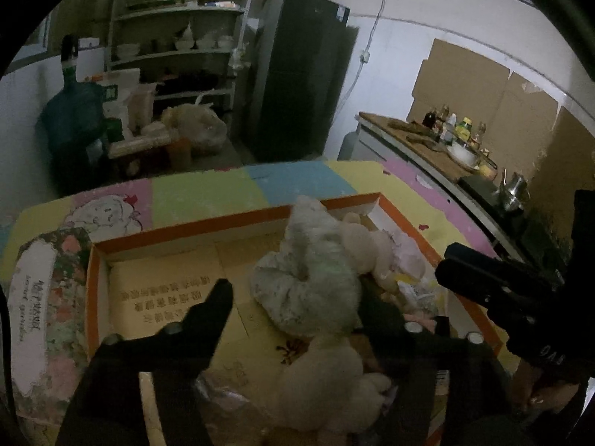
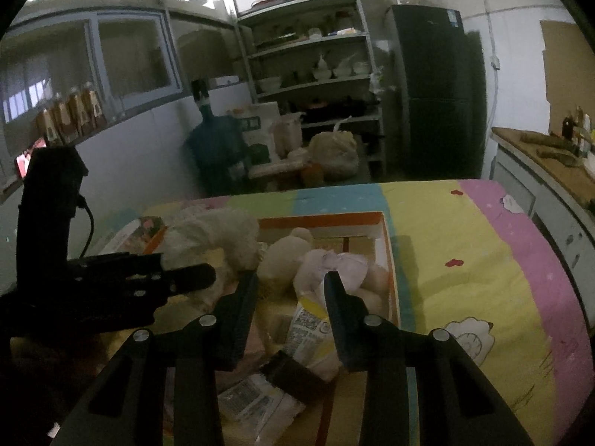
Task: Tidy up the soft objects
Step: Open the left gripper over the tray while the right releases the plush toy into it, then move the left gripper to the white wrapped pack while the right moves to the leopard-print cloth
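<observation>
A patchwork play mat [image 2: 465, 245] covers the tabletop, and on it sits one shallow orange-rimmed box [image 1: 208, 223] with the soft things heaped toward its right end. Largest in the heap is a grey-white plush toy [image 1: 316, 271], lying with its long axis running away from the left gripper [image 1: 297, 308], whose jaws stand wide with the toy's near end between them, not visibly pressing on it (so this hand is the nearer one). A cream plush toy [image 1: 327, 383] lies just below, touching it. The right gripper [image 2: 292, 282] has its jaws partly open and holds nothing, over a pale pink soft bundle [image 2: 342, 264] and two crinkled printed packets [image 2: 308, 330]. Plush toys number at least three.
</observation>
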The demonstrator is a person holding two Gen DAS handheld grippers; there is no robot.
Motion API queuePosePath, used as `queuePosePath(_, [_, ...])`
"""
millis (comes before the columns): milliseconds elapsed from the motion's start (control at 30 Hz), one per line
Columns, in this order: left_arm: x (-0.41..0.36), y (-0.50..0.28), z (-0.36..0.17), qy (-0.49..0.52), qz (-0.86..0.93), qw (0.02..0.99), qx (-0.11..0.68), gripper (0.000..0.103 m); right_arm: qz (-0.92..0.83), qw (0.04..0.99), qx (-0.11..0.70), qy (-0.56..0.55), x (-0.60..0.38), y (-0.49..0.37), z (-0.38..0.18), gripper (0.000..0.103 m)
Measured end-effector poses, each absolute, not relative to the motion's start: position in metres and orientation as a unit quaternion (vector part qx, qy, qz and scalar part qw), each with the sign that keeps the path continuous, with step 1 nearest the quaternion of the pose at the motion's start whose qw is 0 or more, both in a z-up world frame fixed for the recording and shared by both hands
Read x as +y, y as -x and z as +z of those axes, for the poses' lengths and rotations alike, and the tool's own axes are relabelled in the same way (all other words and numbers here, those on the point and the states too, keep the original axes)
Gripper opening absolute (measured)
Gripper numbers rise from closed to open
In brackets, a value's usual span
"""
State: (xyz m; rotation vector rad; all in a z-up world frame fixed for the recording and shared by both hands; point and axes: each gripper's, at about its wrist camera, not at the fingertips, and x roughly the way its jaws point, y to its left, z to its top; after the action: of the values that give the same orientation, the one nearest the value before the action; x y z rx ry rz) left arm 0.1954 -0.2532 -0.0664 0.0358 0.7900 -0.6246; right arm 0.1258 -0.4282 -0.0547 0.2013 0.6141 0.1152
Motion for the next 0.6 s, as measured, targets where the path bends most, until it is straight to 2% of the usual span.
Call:
queuePosePath(133, [-0.254, -0.193, -0.062, -0.021, -0.299, 0.878, 0.374, 0.070, 0.054, 0.949, 0.293, -0.106, -0.429, -0.119, -0.052, 0.042])
queuePosePath(367, [-0.254, -0.181, -0.052, -0.033, -0.298, 0.885, 0.357, 0.070, 0.049, 0.951, 0.281, -0.116, -0.428, -0.105, -0.046, 0.061])
queuePosePath(600, [-0.244, -0.165, -0.042, -0.033, -0.302, 0.889, 0.342, 0.070, 0.044, 0.953, 0.276, -0.119, -0.419, -0.089, -0.041, 0.065])
